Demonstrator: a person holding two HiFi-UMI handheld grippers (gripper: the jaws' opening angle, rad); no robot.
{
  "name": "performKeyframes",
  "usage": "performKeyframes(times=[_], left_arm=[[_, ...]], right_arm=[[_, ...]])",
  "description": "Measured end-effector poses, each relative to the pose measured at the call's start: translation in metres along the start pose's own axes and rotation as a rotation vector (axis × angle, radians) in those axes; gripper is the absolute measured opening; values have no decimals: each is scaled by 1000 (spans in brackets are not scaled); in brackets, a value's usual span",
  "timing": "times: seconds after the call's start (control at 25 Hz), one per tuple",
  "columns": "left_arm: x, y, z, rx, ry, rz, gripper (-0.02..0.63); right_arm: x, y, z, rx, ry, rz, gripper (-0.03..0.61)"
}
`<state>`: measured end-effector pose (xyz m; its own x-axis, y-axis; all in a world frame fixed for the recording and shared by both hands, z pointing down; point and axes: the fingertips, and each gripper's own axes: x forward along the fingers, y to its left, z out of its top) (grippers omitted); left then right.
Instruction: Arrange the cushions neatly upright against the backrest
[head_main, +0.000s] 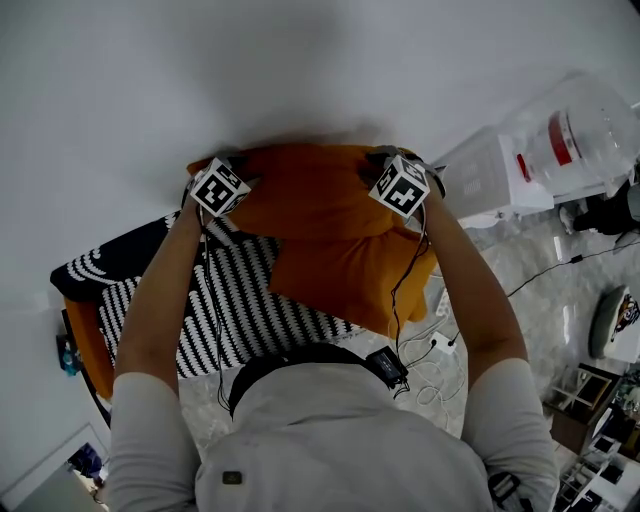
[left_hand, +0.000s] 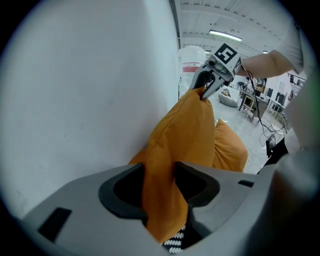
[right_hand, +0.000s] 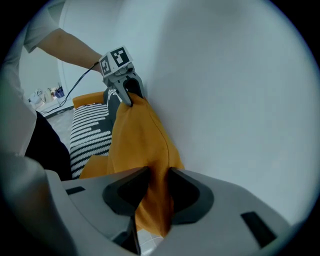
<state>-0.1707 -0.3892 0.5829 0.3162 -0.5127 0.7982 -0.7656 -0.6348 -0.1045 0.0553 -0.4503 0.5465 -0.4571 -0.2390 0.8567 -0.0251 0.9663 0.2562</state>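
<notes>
Fingers of the left gripper (left_hand: 159, 192) and right gripper (right_hand: 152, 192) grip the orange cushion's (head_main: 315, 200) top corners; lower both evenly, keeping it upright.

Open-plan workroom with a lounge corner.
Water dispenser (head_main: 497, 178), loose cables (head_main: 437, 352) on polished floor (head_main: 530, 262), ceiling strip light (left_hand: 225, 35).
</notes>
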Motion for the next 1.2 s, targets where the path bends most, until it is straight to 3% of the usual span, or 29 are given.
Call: performKeyframes(times=[0.16,0.36,0.52,0.76,1.2], left_arm=[[-7,-4,2,-20,-27,8,119],[-27,-3,-5,-50,-75,26,56],[-56,-4,-13,-94,-116,14,49],[-101,-17,-35,-92,-139,15,43],[-226,-29,-108,-69,-145,94,41]], right_arm=[[-5,3,6,-29,-5,-24,51],[-20,12,28,-58,-54,-45,34],[-40,22,56,-68,-90,-56,34],[-59,48,89,-102,-113,-73,34],[-83,146,174,-126,-184,-71,34]])
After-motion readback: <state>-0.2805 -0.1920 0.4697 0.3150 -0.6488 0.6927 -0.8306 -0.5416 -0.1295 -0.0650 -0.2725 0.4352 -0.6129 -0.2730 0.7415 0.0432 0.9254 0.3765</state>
